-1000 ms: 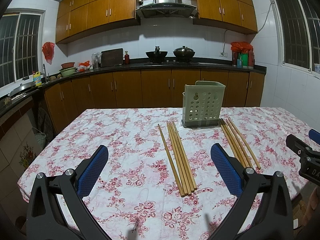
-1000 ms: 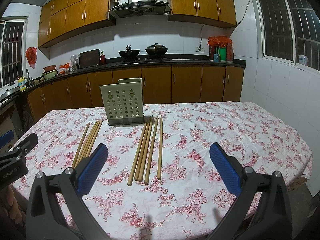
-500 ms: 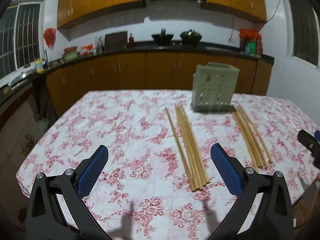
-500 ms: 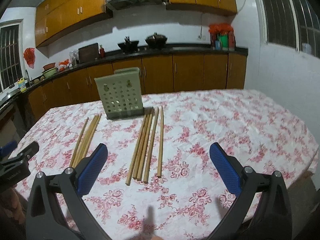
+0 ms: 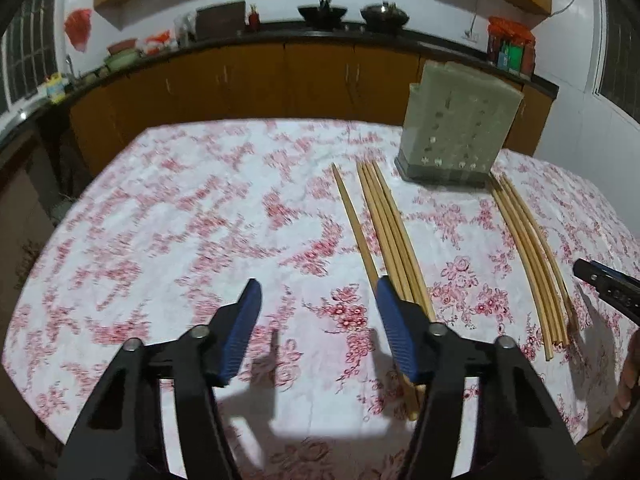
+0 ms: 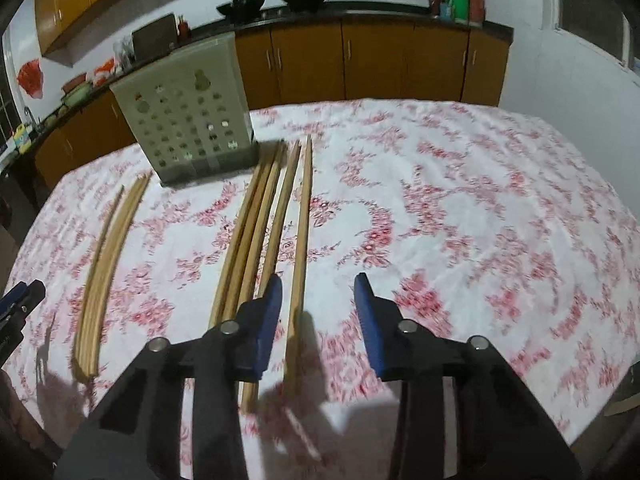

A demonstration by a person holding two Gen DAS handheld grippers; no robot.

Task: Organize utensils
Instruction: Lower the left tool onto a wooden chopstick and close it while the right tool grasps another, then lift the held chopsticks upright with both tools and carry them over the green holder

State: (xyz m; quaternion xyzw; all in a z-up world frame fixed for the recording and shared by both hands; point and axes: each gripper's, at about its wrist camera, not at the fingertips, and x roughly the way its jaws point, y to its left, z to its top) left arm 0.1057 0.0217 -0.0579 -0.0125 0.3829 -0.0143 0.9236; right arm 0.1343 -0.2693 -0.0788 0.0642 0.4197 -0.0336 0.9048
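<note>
My left gripper (image 5: 318,326) and right gripper (image 6: 318,312), jaws just narrowing but still parted, hover over chopsticks (image 6: 298,232) lying on the floral table (image 6: 460,208), holding nothing; the green holder (image 6: 188,116) stands beyond.

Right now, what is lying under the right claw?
Under the right claw lies the floral tablecloth and the single chopstick, passing between its open fingers. The claw has just been closing. Its black body covers the chopstick's near end.
</note>
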